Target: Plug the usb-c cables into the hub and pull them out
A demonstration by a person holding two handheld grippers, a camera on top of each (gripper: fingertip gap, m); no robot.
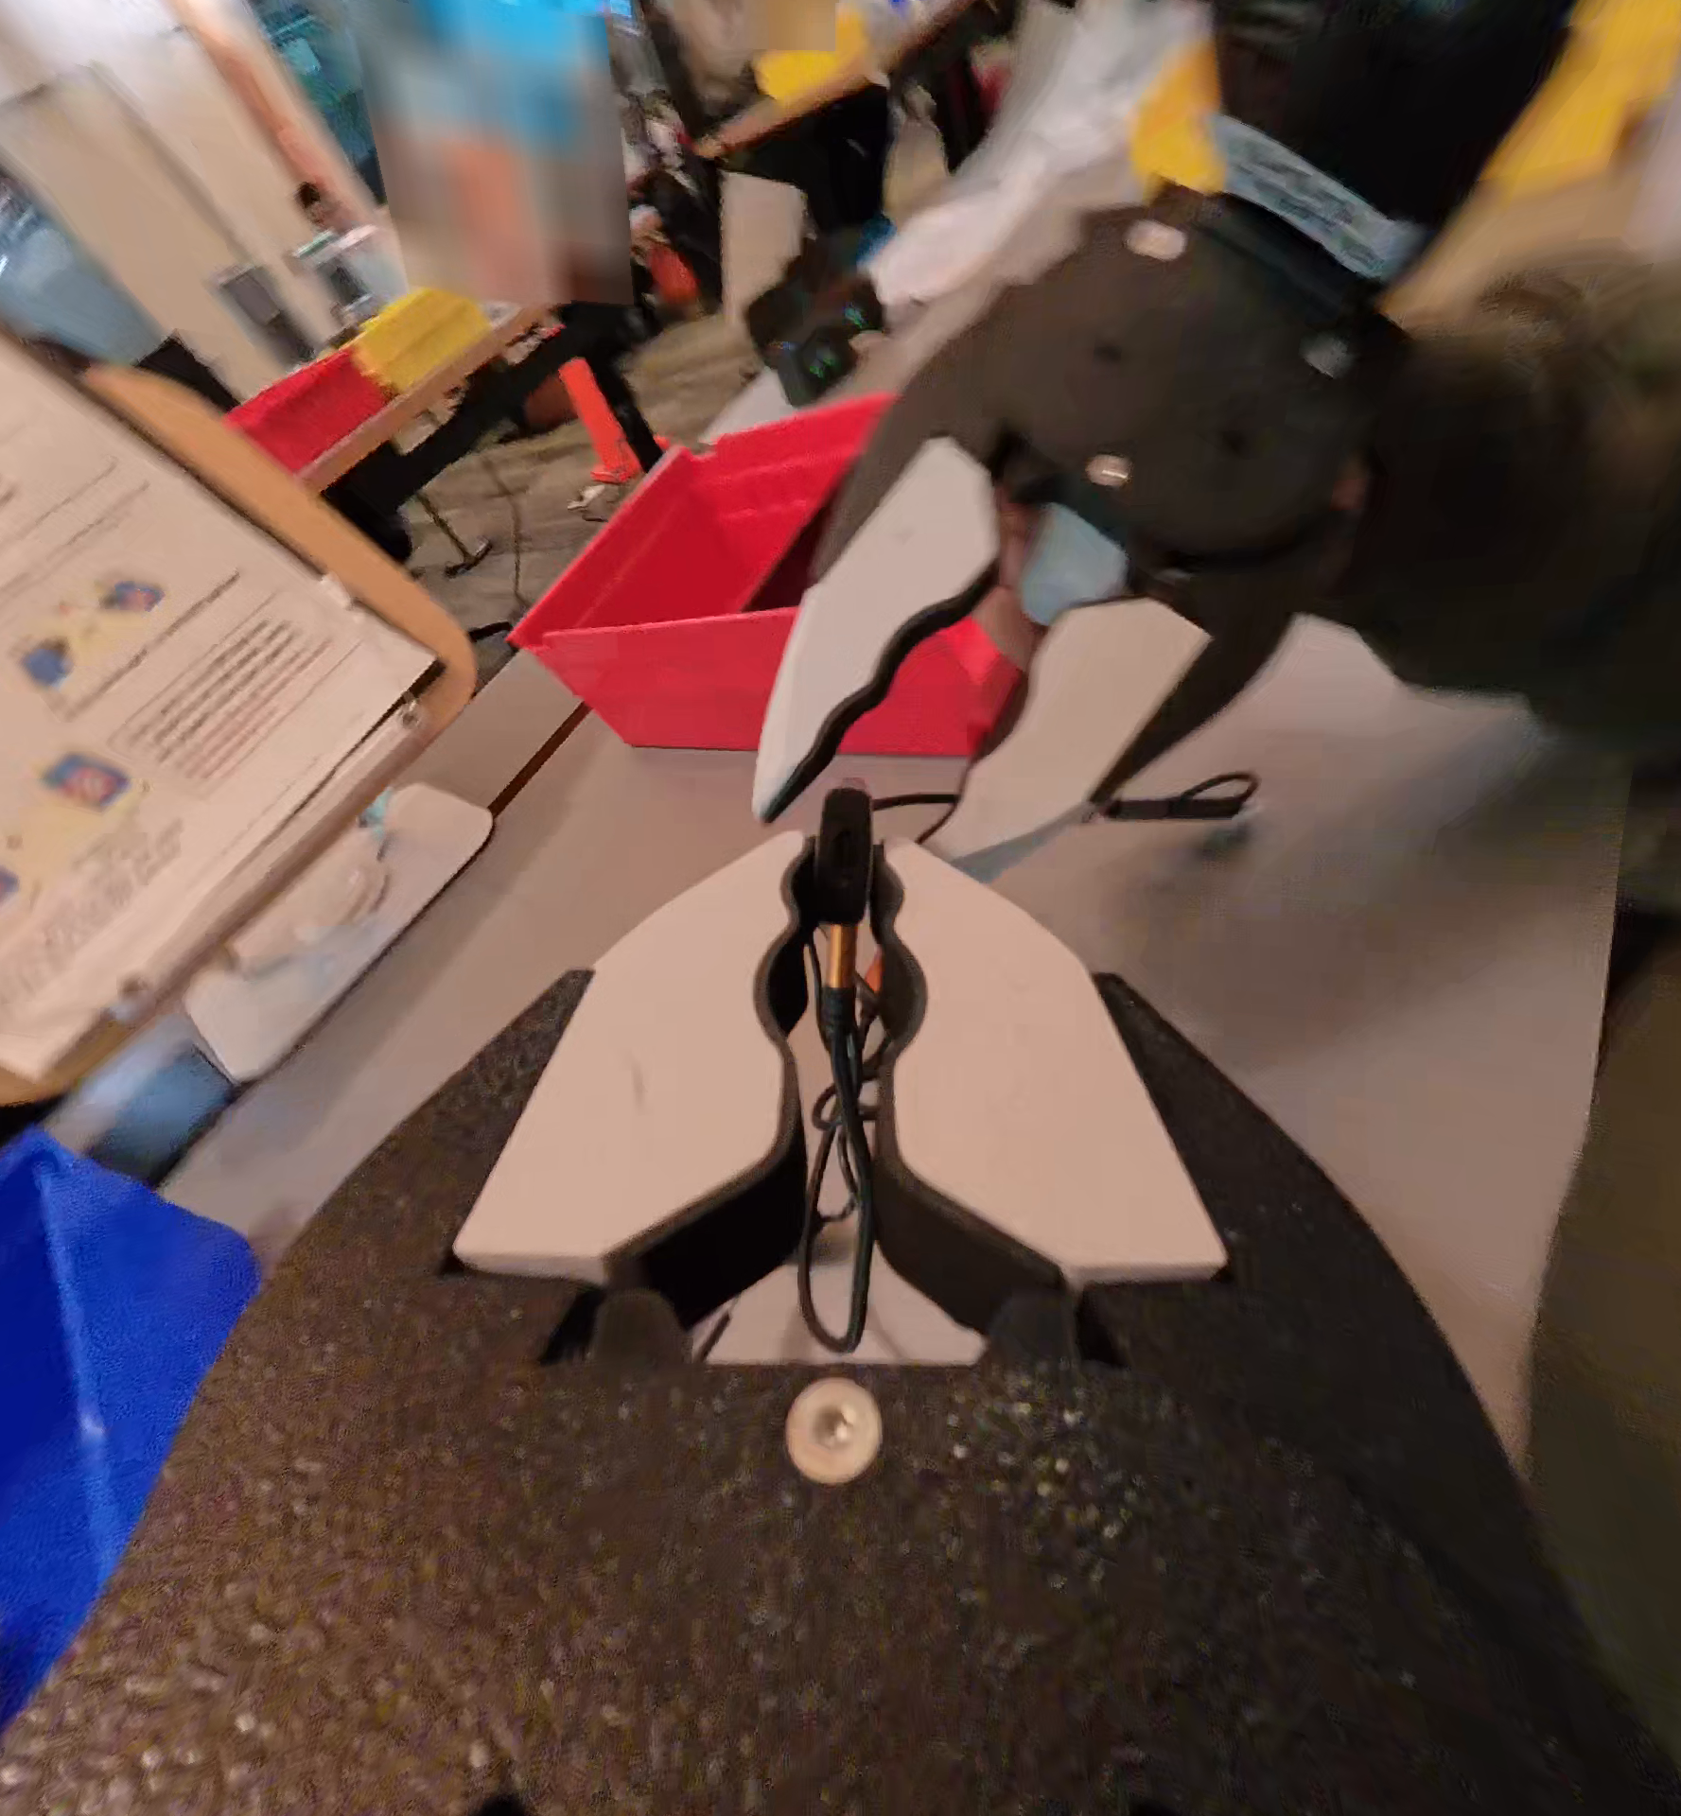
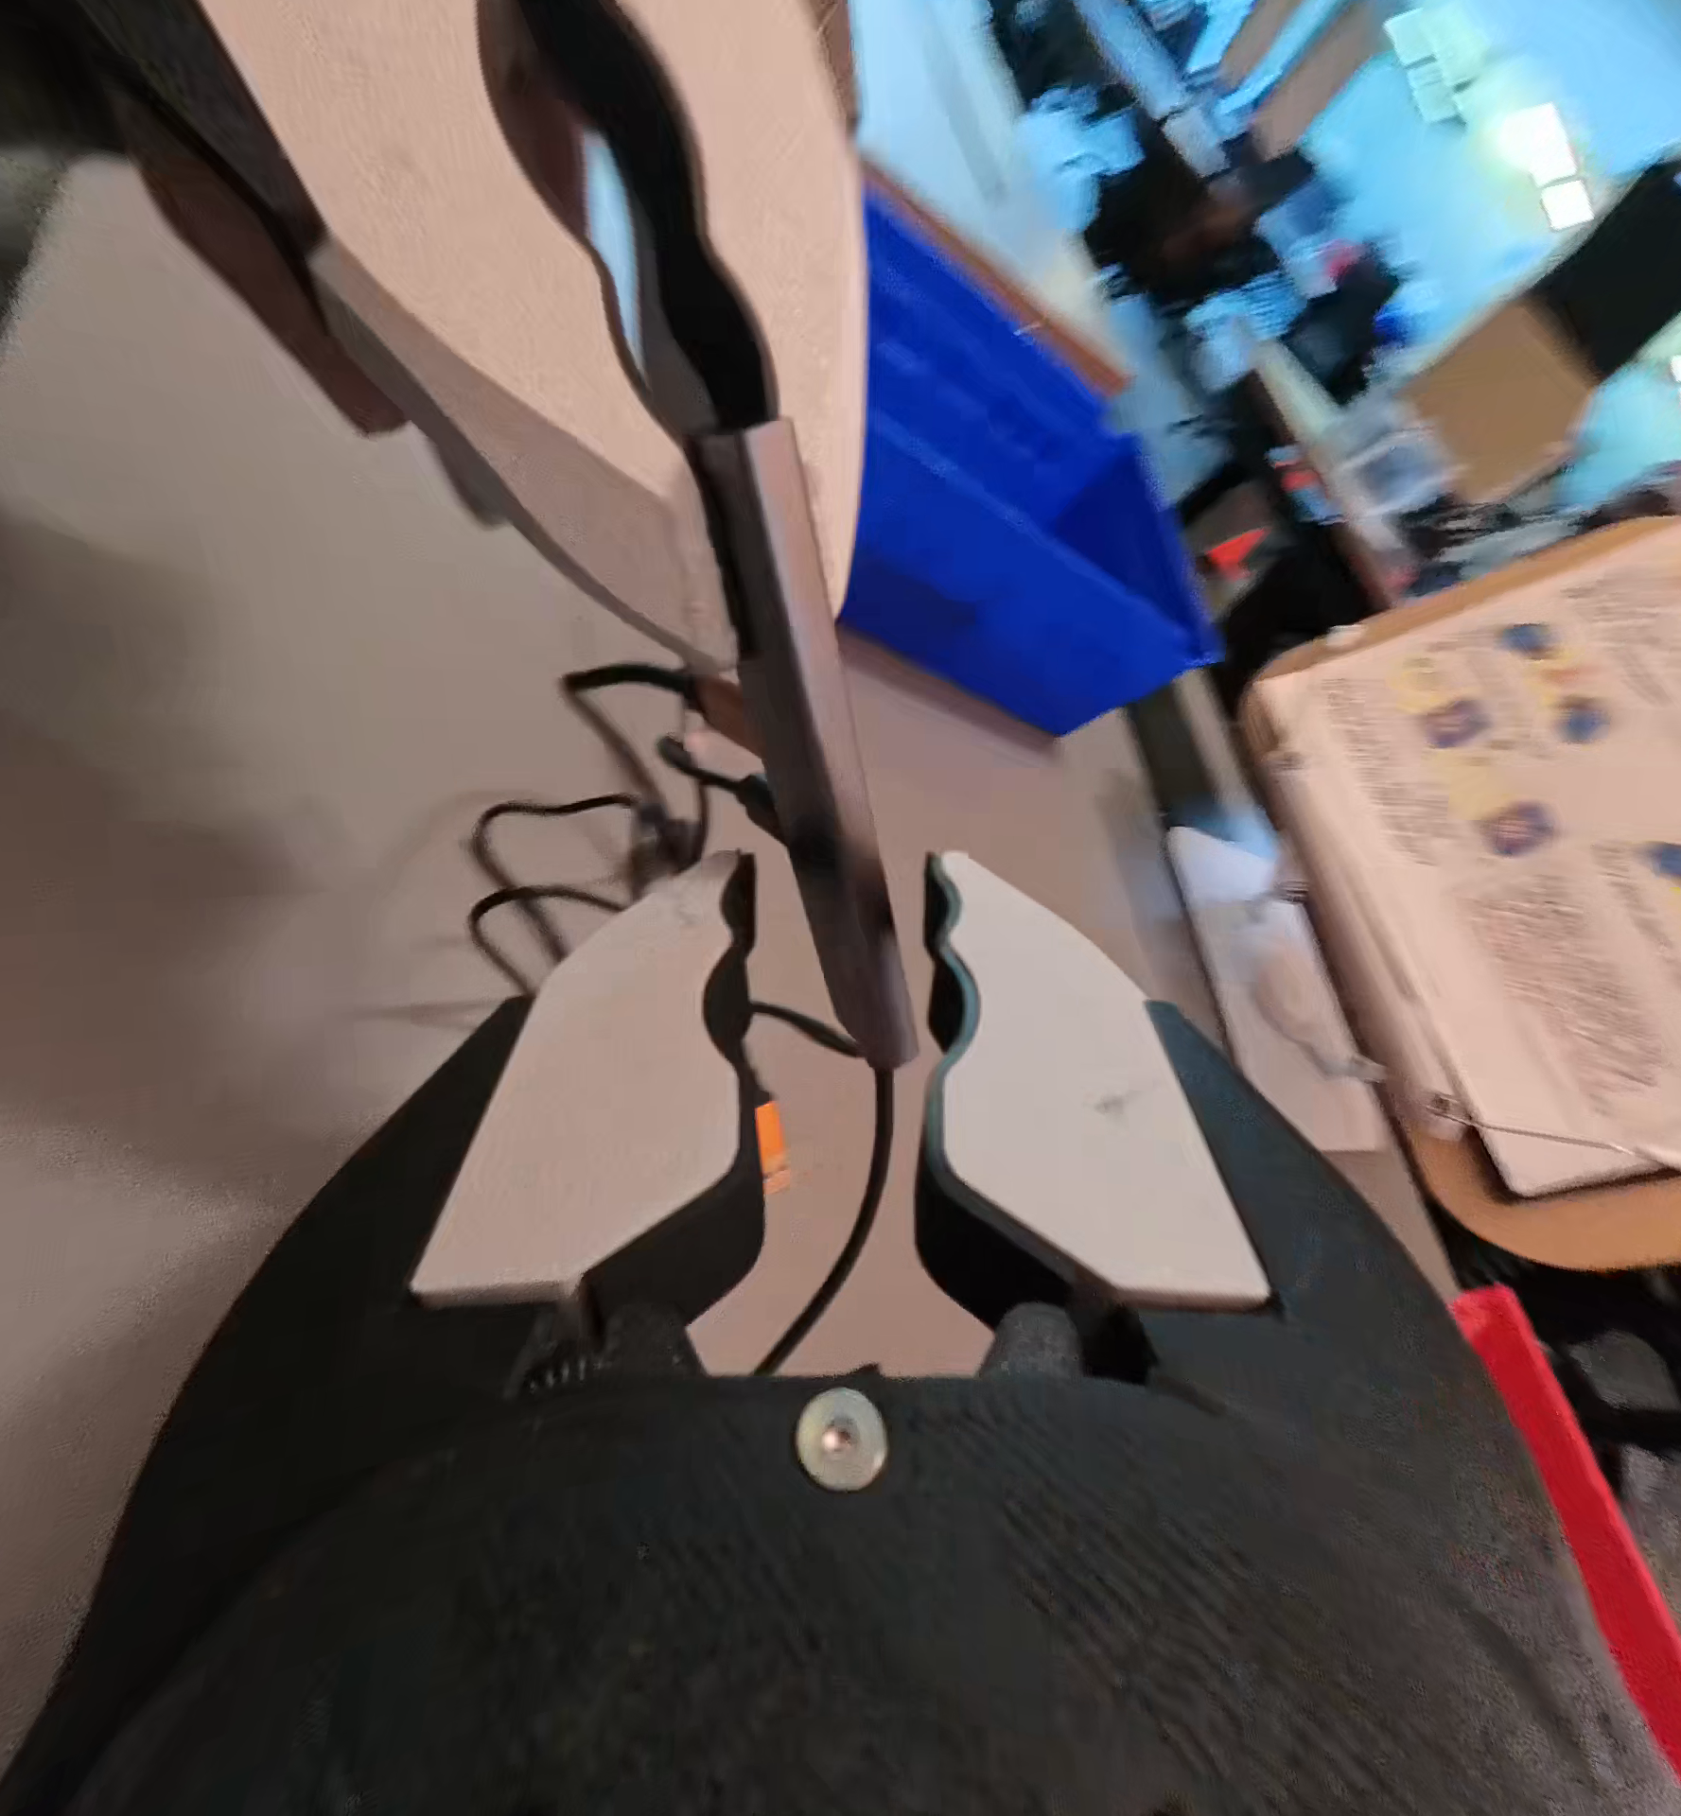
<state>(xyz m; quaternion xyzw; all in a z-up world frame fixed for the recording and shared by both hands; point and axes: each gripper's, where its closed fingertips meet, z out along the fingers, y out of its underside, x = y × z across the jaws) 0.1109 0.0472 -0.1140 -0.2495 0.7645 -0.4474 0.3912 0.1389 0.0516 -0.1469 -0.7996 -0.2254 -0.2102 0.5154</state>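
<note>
Hub (image 2: 821,776): clamped in left gripper (image 1: 841,865), long axis pointing between spread, empty fingers of right gripper (image 2: 841,884); right nearer cables (image 2: 561,845).

Matt metal-looking hub (image 2: 816,747), prob. plastic red bin (image 1: 718,629).

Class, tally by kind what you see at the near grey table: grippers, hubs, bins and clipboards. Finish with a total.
Grippers: 2, the left gripper and the right gripper
Hub: 1
Bins: 2, the red bin and the blue bin
Clipboard: 1
Total: 6
</note>
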